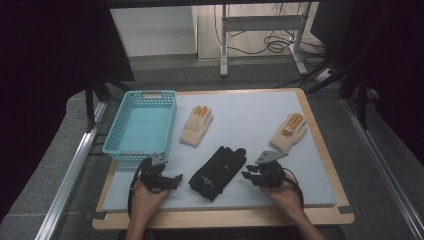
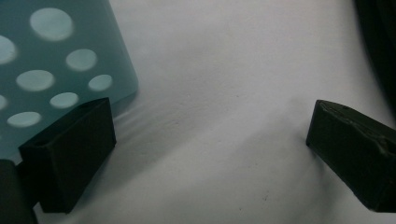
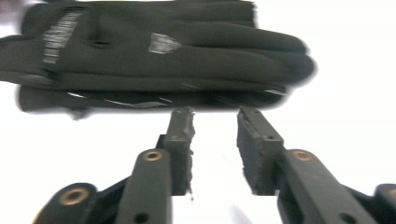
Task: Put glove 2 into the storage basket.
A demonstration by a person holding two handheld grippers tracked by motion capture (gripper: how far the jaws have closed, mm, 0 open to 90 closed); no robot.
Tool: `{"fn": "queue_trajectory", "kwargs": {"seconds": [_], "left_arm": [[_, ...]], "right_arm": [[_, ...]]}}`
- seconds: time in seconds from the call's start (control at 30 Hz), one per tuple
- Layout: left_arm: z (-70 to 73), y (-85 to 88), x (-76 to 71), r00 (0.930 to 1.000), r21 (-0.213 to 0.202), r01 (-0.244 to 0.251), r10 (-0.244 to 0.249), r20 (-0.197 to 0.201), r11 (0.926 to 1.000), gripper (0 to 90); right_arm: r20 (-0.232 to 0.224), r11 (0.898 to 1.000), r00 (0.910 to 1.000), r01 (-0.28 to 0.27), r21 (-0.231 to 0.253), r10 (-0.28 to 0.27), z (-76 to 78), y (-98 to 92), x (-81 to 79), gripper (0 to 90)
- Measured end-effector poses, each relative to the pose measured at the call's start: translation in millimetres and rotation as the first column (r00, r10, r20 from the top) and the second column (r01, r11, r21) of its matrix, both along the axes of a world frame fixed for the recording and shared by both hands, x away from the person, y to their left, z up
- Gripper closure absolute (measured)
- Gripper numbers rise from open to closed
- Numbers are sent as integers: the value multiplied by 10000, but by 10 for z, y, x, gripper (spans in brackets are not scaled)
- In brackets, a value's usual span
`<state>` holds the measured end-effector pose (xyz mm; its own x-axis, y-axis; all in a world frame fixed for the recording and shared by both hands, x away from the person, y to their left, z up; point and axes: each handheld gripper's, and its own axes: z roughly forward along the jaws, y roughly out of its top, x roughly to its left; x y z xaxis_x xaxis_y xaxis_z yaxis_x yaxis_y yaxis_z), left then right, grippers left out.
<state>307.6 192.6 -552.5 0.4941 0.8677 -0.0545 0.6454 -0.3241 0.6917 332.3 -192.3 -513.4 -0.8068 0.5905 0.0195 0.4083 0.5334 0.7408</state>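
While print on black glove (image 3: 154,56) blurs unreadable | right gripper (image 3: 215,116) jaws narrow, empty | left gripper (image 2: 210,140) jaws wide

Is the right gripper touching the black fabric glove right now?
Apart. In the right gripper view, white mat shows between the right gripper jaw tips and the black fabric glove.

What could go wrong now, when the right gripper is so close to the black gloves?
1. The right gripper has open jaws with nothing between them, just short of the black gloves. Closing here may catch only an edge.
2. The gloves look stacked, so one grip may lift only one and drag the other.
3. The left gripper is open right beside the blue basket and could knock it.
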Motion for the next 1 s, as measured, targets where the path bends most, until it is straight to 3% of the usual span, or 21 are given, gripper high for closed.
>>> {"fn": "queue_trajectory", "kwargs": {"seconds": [0.13, 0.37, 0.7, 0.83, 1.0], "left_arm": [[1, 0, 1, 10000, -14, -12, 12, -29, 10000, 17], [2, -1, 1, 10000, -25, -1, 1, -56, 10000, 15], [34, 3, -5, 9998, -206, -114, 111, -181, 9997, 32], [121, -39, -19, 9989, -914, 372, -395, -233, 9951, 45], [286, -206, -18, 9952, -1081, 959, -973, -78, 9895, 39]], "right_arm": [[173, 9961, 9960, 880, 0, -880, 21, -272, 59, 511], [378, 9769, 9764, 2132, -151, -2125, -80, -616, 134, 315], [463, 9646, 9658, 2576, -563, -2552, -168, -666, 177, 173], [420, 9636, 9649, 2615, -555, -2594, -170, -668, 181, 168], [444, 9635, 9647, 2619, -556, -2596, -173, -668, 179, 168]]}}
